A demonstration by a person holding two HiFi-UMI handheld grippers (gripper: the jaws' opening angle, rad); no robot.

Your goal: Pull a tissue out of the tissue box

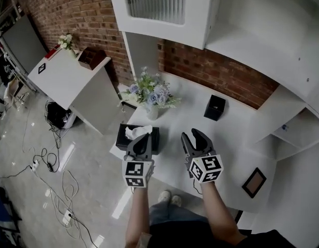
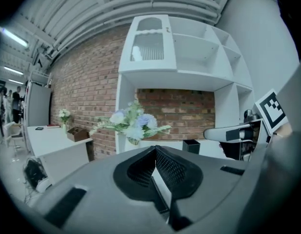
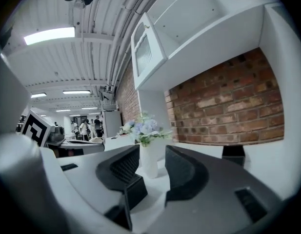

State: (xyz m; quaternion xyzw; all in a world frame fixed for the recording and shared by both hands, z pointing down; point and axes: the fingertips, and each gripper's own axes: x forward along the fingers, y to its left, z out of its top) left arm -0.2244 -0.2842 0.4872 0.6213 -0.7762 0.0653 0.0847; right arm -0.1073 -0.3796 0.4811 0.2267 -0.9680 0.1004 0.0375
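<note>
Just beyond the left gripper (image 1: 143, 139) fingertips in the head view sits the black tissue box (image 1: 123, 136). Its white tissue (image 1: 136, 132) pokes up a touch to their left, and the box's long side runs across them. The right gripper (image 1: 192, 135) hangs off to the box's right, so the left looks nearer.

Left gripper view: tips pinched together on nothing, and the box is out of sight below.

Right gripper view: jaws spread wide and empty, with only the flower vase (image 3: 149, 162) showing beyond the gap.
</note>
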